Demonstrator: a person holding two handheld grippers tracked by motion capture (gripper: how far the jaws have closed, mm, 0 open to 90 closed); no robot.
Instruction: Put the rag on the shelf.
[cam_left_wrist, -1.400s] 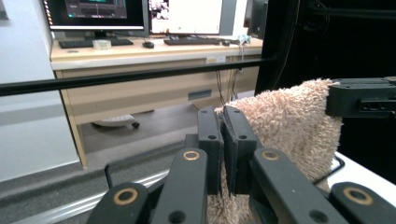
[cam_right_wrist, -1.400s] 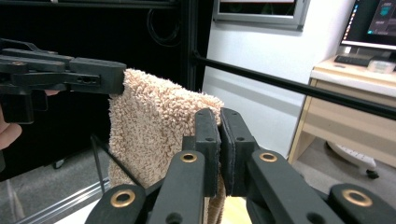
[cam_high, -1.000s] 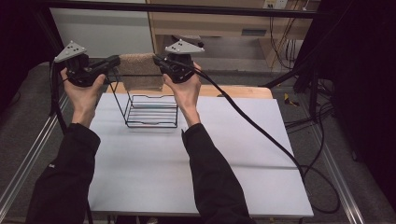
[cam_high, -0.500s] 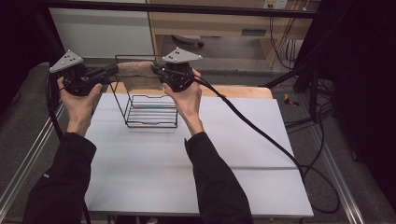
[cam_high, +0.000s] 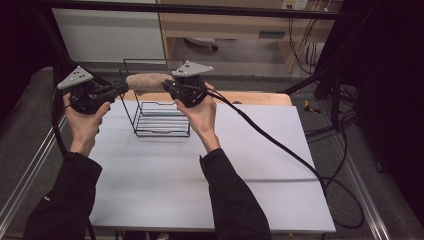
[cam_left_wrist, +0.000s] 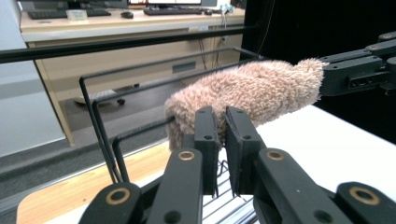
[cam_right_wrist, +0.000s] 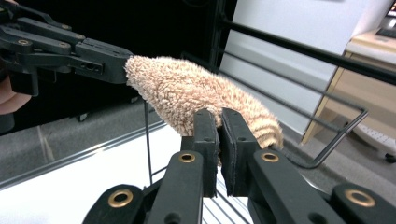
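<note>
Above wire rack (cam_high: 162, 117), fuzzy towel (cam_high: 146, 81) stretched between left gripper (cam_high: 121, 89), right gripper (cam_high: 167, 85)

Table and room around the work

A white table (cam_high: 240, 165) spreads below and nearer than the left tongs (cam_high: 122, 89) and right tongs (cam_high: 167, 85), with a wooden strip (cam_high: 250, 97) along its far edge, to the right of the right tongs. Beyond both tongs stand a wooden desk (cam_high: 235, 25) and a white panel (cam_high: 110, 35). Loose cables (cam_high: 345, 120) lie on the grey floor (cam_high: 30, 125), far right of the tongs.
</note>
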